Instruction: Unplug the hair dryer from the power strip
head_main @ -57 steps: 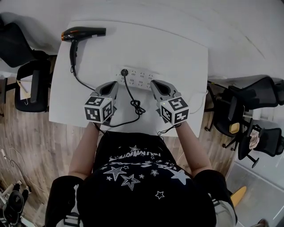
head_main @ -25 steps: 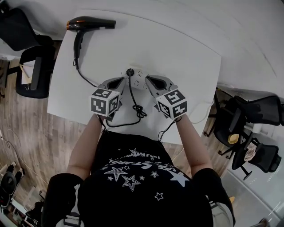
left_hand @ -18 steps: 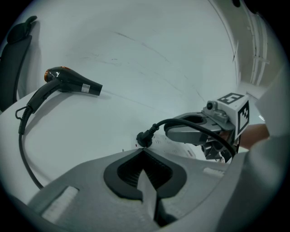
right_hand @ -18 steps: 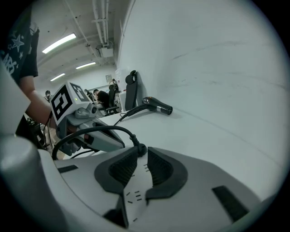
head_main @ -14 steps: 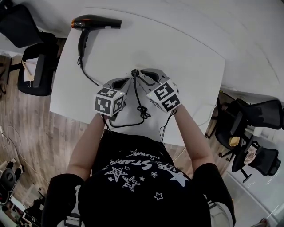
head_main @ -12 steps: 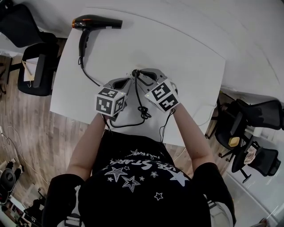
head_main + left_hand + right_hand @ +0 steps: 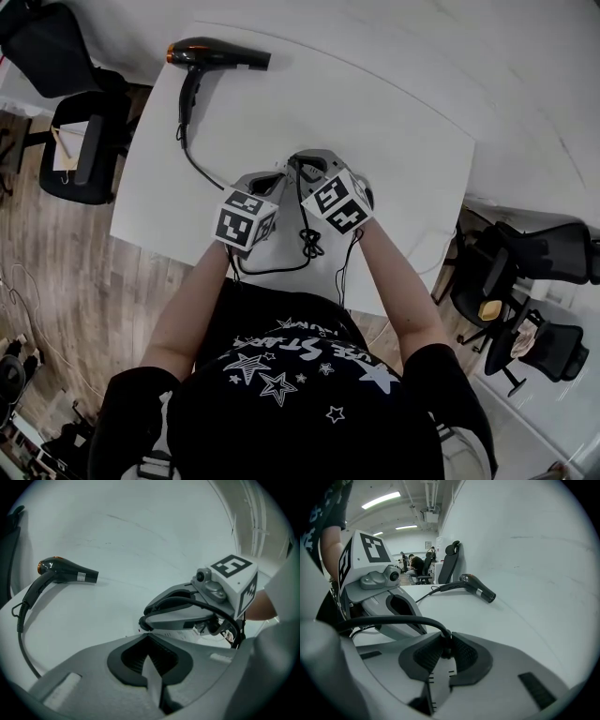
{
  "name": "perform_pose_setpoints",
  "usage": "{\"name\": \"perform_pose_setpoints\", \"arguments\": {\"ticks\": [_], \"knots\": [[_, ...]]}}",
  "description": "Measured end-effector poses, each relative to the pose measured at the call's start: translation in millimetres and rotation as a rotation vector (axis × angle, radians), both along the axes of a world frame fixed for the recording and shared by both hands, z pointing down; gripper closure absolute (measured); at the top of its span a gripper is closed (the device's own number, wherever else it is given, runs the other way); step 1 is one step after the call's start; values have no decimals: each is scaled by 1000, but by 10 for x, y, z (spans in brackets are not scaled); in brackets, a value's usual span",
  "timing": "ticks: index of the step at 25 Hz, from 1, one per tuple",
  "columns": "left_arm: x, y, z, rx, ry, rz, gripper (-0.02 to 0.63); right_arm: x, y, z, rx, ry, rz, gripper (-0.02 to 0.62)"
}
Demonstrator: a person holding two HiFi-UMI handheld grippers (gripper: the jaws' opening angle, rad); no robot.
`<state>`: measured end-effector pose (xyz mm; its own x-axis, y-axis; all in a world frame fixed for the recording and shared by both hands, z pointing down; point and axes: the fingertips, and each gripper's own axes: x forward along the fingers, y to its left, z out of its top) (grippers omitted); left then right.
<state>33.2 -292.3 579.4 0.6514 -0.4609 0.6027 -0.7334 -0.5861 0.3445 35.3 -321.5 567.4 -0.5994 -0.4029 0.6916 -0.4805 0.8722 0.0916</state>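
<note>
Right gripper swung left onto hair dryer plug, clamped on it, left gripper closed just beside

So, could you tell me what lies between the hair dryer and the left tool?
Bare white table, plus the black cord running from the hair dryer toward the left tool; the head view shows this.

Black hair dryer with an orange back end and a black cord, on a white worktop. The grey left claw and right claw bear cubes of black-and-white square markers.
</note>
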Motion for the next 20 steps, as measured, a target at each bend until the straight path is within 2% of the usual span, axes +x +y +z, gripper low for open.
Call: {"name": "perform_pose_setpoints", "arguments": {"ticks": [3,6,8,13,18,20], "knots": [[-2,1,-1,5,4,-1,598,18,-20,25,-55,-52,30,532],[-4,2,-1,7,-6,3,598,41,-74,32,-166,-147,77,529],[-4,0,2,4,-19,9,598,38,-85,28,-190,-156,86,531],[6,0,13,-12,-43,20,598,34,-58,26,-113,-97,80,532],[6,-9,5,-13,-44,30,598,-9,-8,-36,75,-27,21,532],[5,-7,7,-10,-52,37,598,-12,-5,-27,73,-22,16,532]]}}
